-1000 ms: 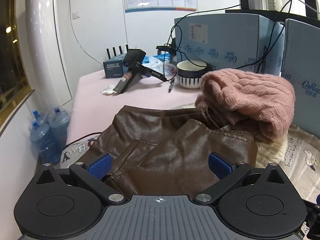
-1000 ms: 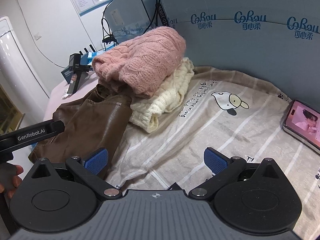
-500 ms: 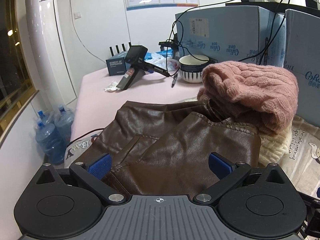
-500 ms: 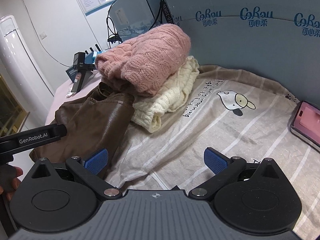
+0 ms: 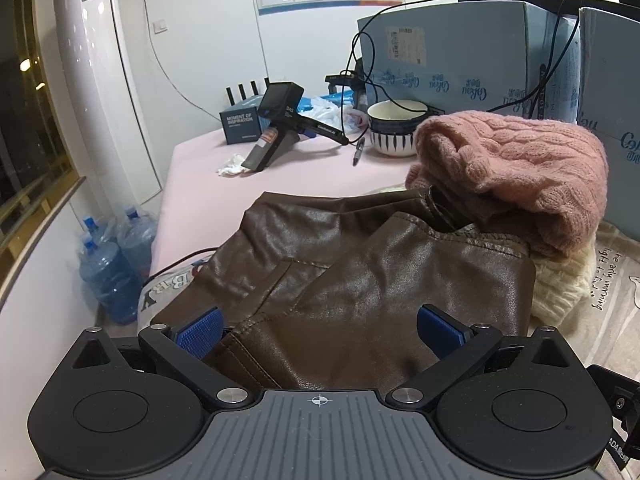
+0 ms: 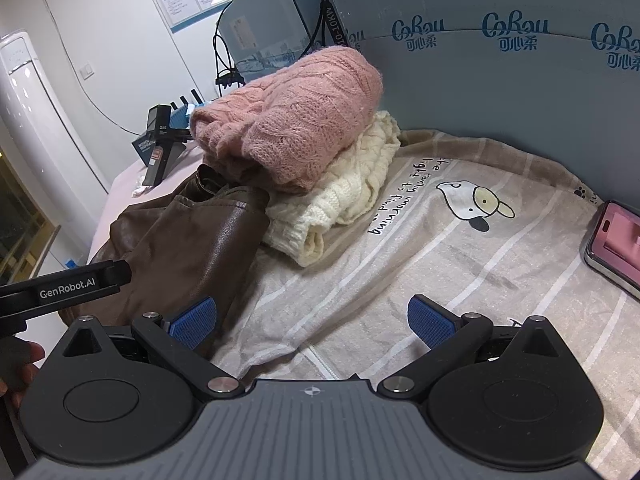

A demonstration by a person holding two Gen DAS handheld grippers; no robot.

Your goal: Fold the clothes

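A folded brown leather jacket lies on the striped cloth; it also shows in the right wrist view. A folded pink knit sweater sits on a folded cream knit sweater, right of the jacket; the pink one also shows in the right wrist view. My left gripper is open just above the jacket's near edge, holding nothing. My right gripper is open and empty over the cloth, beside the jacket's right edge. The left gripper's body shows at the left of the right wrist view.
Blue cardboard boxes wall the back and right. A pink phone lies at the cloth's right. On the pink table stand a spare gripper, a bowl and a small box. Water bottles stand on the floor.
Both grippers have drawn back slightly from the clothes pile and shifted a little; their jaws stay open. The clothes have not moved.
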